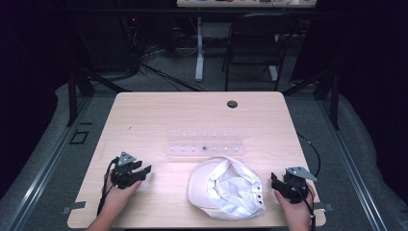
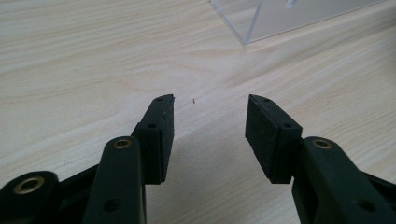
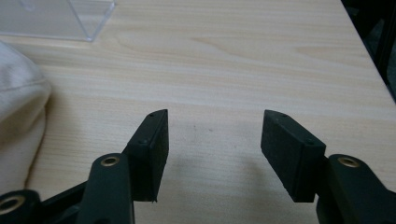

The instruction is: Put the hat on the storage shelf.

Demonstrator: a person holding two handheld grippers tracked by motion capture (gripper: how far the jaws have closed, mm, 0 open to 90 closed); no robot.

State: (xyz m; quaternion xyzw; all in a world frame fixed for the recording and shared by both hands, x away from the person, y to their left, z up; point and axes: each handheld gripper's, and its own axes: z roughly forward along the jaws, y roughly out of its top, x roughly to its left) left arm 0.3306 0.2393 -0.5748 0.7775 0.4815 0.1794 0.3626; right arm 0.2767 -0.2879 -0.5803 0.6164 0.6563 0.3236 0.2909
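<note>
Resting at the table's near edge, the left gripper at 8 o'clock and right gripper at 4 are both released, empty. The upturned white cap lies between at 6; floppy fabric could slip a shallow pinch. A clear rack sits beyond.

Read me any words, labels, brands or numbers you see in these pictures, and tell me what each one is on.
None can be read.
White cap: no lettering shows on its inside.
Clear plastic rack: it carries small marks and one dark spot, too small to read.
Left gripper and right gripper: plain black, with no markings.
Wooden table: plain grain, with no print.
</note>
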